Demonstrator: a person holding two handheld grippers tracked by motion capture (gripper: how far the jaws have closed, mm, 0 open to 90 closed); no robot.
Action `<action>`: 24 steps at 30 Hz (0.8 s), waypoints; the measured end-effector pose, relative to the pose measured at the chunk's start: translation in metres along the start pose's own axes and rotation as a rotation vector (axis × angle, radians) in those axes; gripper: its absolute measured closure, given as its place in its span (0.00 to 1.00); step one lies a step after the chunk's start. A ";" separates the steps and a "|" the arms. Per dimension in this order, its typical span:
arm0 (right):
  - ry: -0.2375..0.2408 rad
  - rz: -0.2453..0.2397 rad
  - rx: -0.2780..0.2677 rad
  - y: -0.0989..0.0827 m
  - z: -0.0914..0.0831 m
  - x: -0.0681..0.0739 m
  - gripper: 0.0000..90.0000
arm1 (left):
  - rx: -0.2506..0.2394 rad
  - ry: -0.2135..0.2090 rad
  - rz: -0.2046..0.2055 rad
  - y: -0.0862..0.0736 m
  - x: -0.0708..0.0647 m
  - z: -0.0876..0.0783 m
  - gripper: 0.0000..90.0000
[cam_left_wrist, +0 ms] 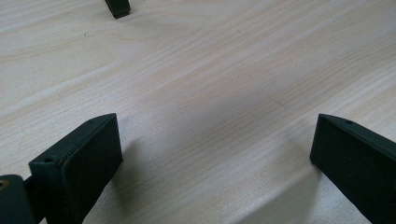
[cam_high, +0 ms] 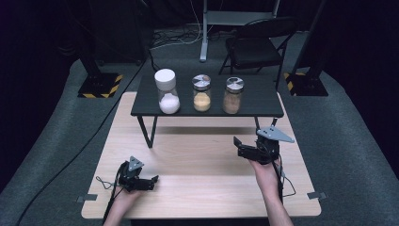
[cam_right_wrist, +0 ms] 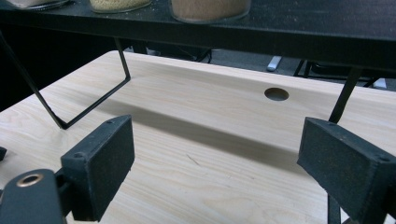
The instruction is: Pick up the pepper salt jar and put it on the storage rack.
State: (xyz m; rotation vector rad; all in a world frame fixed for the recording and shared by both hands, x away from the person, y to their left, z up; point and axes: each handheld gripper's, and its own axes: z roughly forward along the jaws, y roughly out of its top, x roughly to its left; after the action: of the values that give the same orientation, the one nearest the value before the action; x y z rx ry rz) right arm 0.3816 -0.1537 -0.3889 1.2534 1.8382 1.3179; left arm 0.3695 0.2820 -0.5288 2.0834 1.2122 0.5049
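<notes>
Both tongs sit over the wooden table (cam_high: 197,183) with nothing in them. On the person's left, the left gripper (cam_high: 151,181) is low and near the front edge, with its jaws pointing across the table toward the middle. From the left gripper view, the left gripper (cam_left_wrist: 215,154) has its jaws spread wide apart, with just bare wood between them.

Over on the other side, the right gripper (cam_high: 236,146) is held up a bit higher, close to the right end of the black shelf (cam_high: 254,106). Looking from the right gripper view, the right gripper (cam_right_wrist: 215,161) is spread wide too, and it is pinching nothing.

Three jars stand in a row on the black shelf, well apart from both tongs. At the left is the white jar (cam_high: 167,92), with a white lid and white powder. In the middle is the yellow jar (cam_high: 202,93), and it has a shiny lid. Nearest to the right gripper is the brown jar (cam_high: 233,95), also with a shiny lid.
</notes>
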 end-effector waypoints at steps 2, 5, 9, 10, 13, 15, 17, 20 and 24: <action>0.001 -0.001 0.001 -0.003 -0.001 0.000 0.11 | 0.000 0.000 0.000 0.000 0.000 0.000 0.02; 0.000 -0.003 0.004 -0.008 -0.002 -0.001 0.11 | 0.000 0.000 0.000 0.000 0.000 0.000 0.02; 0.000 0.002 0.014 -0.017 -0.002 -0.003 0.11 | 0.000 0.000 0.000 0.000 0.000 0.000 0.02; 0.000 0.002 0.016 -0.019 -0.002 -0.004 0.11 | 0.000 0.000 0.000 0.000 0.000 0.000 0.02; -0.001 0.012 0.025 -0.024 -0.002 -0.005 0.11 | 0.000 0.000 0.000 0.000 0.000 0.000 0.02; -0.002 0.010 0.031 -0.027 -0.002 -0.006 0.11 | 0.000 0.000 0.000 0.000 0.000 0.000 0.02; -0.001 0.011 0.036 -0.030 -0.002 -0.007 0.11 | 0.000 0.000 0.000 0.000 0.000 0.000 0.02; 0.000 0.007 0.044 -0.035 -0.001 -0.008 0.11 | 0.000 0.000 0.000 0.000 0.000 0.000 0.02; -0.001 0.011 0.055 -0.044 -0.001 -0.010 0.10 | 0.000 0.000 0.000 0.000 0.000 0.000 0.02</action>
State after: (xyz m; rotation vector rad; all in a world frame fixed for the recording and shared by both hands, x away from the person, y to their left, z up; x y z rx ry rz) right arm 0.3692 -0.1668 -0.4297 1.2939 1.8810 1.2804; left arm 0.3693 0.2819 -0.5288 2.0834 1.2123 0.5054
